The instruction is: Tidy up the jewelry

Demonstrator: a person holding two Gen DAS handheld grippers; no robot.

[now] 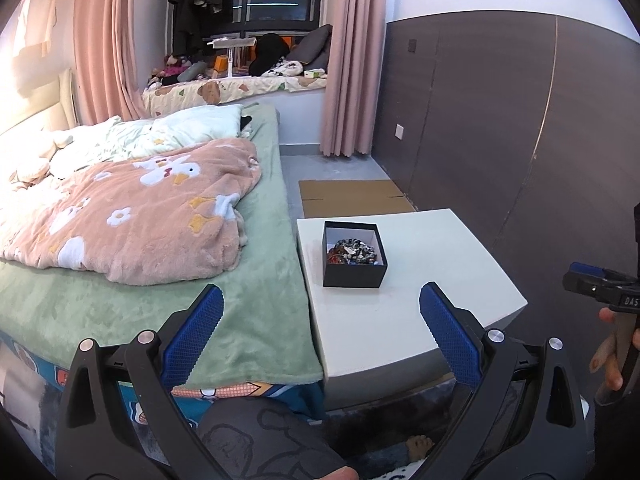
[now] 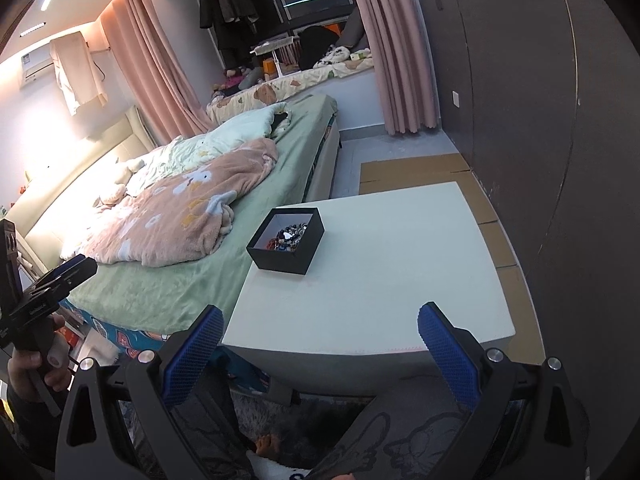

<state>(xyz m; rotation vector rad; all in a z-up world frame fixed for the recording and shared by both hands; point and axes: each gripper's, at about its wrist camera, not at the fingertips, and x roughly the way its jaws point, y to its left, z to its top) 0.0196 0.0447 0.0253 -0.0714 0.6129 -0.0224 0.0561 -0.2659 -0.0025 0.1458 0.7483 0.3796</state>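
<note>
A small black open box (image 1: 354, 254) stands on a white table (image 1: 420, 304) and holds a tangle of dark beaded jewelry (image 1: 352, 252). The same box (image 2: 286, 240) with jewelry (image 2: 290, 234) shows in the right wrist view on the table's left part (image 2: 380, 264). My left gripper (image 1: 320, 300) is open and empty, held back from the table's near edge, short of the box. My right gripper (image 2: 320, 324) is open and empty, over the table's near edge. Each gripper shows at the edge of the other view: the right one (image 1: 600, 280), the left one (image 2: 60, 276).
A bed (image 1: 160, 260) with a green sheet and a pink blanket (image 1: 132, 216) touches the table's left side. Flat cardboard (image 1: 352, 196) lies on the floor behind the table. A dark panelled wall (image 1: 520, 140) runs along the right. My knees are below the grippers.
</note>
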